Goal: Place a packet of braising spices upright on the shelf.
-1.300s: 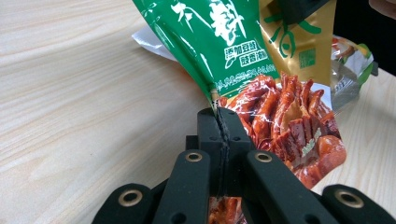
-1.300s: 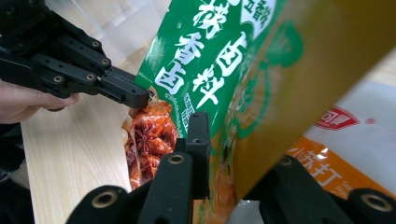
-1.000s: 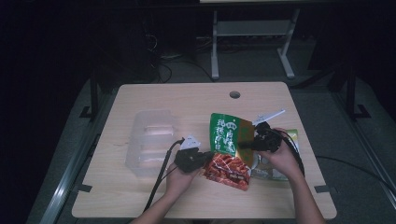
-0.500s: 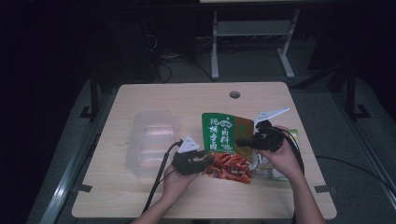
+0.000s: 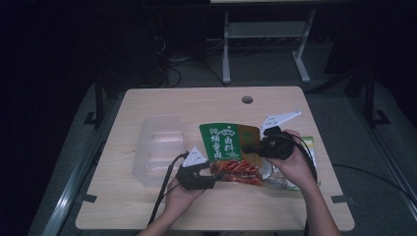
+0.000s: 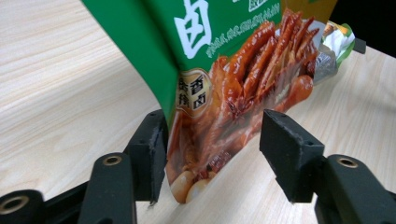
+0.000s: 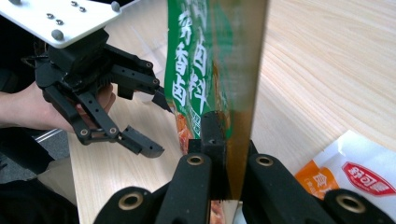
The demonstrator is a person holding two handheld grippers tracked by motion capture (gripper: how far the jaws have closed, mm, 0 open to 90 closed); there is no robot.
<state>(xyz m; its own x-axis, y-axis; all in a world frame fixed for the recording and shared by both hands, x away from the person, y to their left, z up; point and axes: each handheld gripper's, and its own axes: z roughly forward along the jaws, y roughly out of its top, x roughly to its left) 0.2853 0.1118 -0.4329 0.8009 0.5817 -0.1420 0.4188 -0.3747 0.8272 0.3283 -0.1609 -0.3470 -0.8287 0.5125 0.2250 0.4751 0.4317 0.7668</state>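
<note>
A light wood-grain table (image 5: 162, 105) fills the middle of the high view, with a small round hole (image 5: 247, 100) near its far edge. The room around it is dark; a pale metal frame (image 5: 265, 44) stands on the grey floor at the upper centre.

A clear plastic container (image 5: 156, 147) sits left of centre on the table. At the right, partly under the person's right hand, lie more snack packets (image 5: 307, 147); in the right gripper view one is white and orange (image 7: 355, 177), at the lower right of the frame.

The green seasoning packet (image 5: 228, 152) is right of centre in the high view, lifted clear at its top. Its upper part is green with white characters, its lower part shows glossy red-brown braised meat, and its back is gold.

The right gripper (image 5: 248, 147) has its jaws clamped tight on the packet's edge, as the right gripper view shows at the bottom centre.

The left gripper (image 6: 212, 144) has just been opening its jaws. The packet's lower corner stands between them: it lies against the one on the left of that view, and the other stands clear of it.
</note>
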